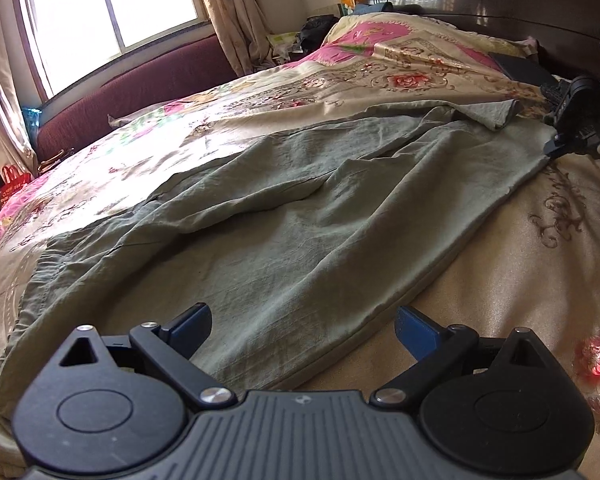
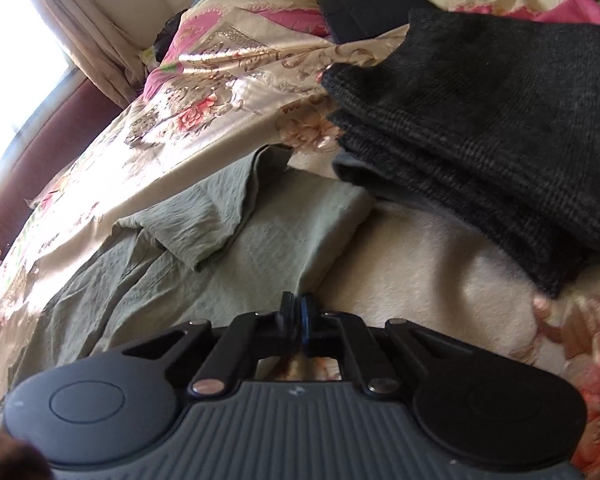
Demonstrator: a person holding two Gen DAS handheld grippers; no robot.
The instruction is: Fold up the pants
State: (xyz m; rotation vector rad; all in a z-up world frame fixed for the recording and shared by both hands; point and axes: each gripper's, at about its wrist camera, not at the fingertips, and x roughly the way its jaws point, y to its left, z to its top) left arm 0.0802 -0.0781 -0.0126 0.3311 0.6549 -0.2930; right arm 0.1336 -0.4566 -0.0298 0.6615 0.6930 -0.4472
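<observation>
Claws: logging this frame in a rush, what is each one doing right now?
Left claw: open, holding nothing, hovering over the green pants.
Right claw: closed; appears to pinch the pants' edge, though the contact is hard to see.

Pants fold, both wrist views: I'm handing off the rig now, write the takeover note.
Left gripper: open, empty, hovering over the near edge of the wrinkled grey-green cotton pants.
Right gripper: jaws closed at the pants' leg-end edge; it looks pinched on the fabric, but the contact is partly hidden.
Pants lie lengthwise on the floral beige-and-pink bedspread, one leg roughly over the other, the upper hem flipped back and wrinkled.
A folded dark grey knit garment sits just beyond the leg ends.
Done: legs roughly stacked. Left: flatten the hem, grasp with the left gripper, fold end over end.
</observation>
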